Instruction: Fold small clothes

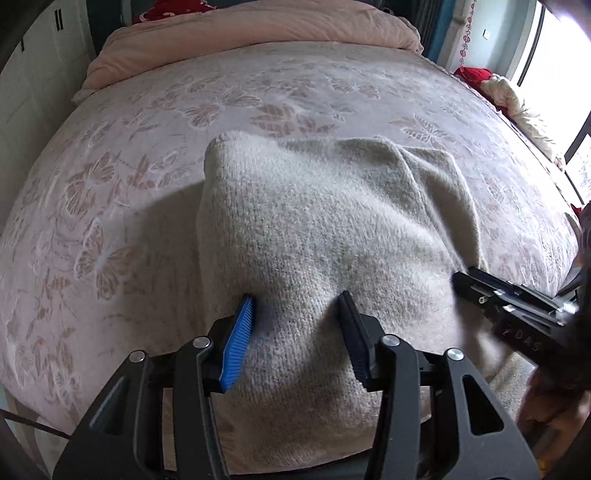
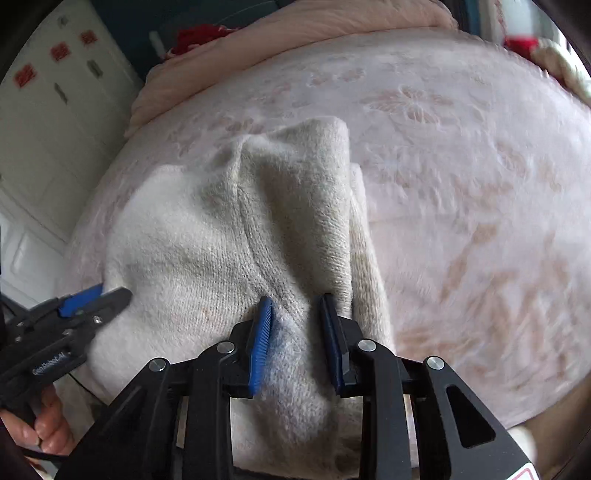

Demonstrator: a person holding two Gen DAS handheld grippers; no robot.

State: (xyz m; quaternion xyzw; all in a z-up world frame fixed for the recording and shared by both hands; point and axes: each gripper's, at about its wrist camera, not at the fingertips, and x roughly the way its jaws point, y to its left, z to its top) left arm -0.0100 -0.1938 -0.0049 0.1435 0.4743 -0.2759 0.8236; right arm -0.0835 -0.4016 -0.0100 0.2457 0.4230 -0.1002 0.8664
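Note:
A cream knitted sweater lies partly folded on the pink bed; it also shows in the right wrist view. My left gripper has its blue-padded fingers closed on a bunch of the sweater's near edge. My right gripper likewise pinches a bunched fold of the sweater near its right side. Each gripper shows in the other's view: the right one at the sweater's right edge, the left one at its left edge. The cloth under both grippers is raised off the bed.
The bed has a pink butterfly-pattern cover. A rolled pink quilt lies at the far end. White cupboards stand to the left, a window with cushions to the right.

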